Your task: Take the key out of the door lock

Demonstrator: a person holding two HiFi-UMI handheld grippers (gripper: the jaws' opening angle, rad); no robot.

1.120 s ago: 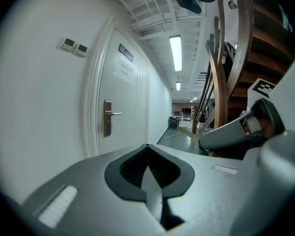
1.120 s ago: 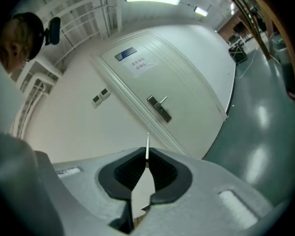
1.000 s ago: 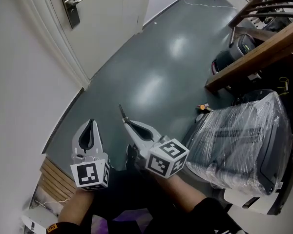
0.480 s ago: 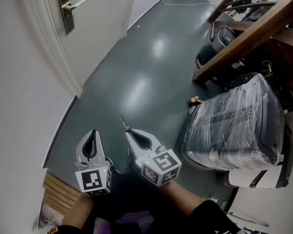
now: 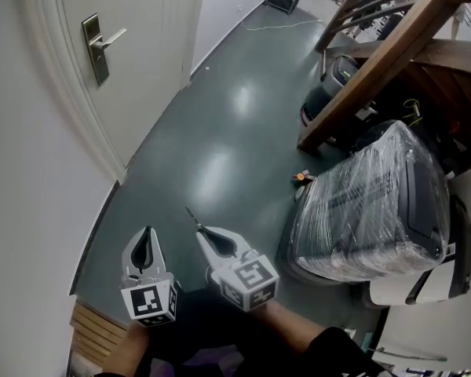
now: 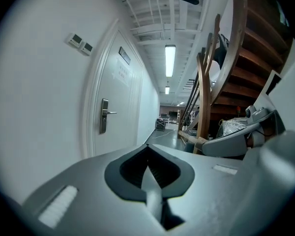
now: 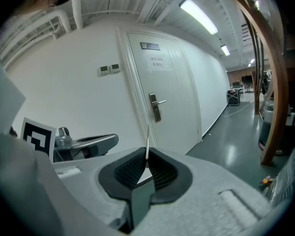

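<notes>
Far left, the door lock (image 5: 95, 49) sits well apart from both grippers, the near left gripper (image 5: 147, 236) has its jaws together on nothing, and the right gripper (image 5: 201, 232) just beside it clamps the key (image 5: 192, 216), blade pointing far-left toward that lock.

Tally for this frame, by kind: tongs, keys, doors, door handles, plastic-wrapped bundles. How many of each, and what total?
tongs: 2, left tongs and right tongs
key: 1, pinched in the right tongs
door: 1
door handle: 1
plastic-wrapped bundle: 1
total: 6
</notes>
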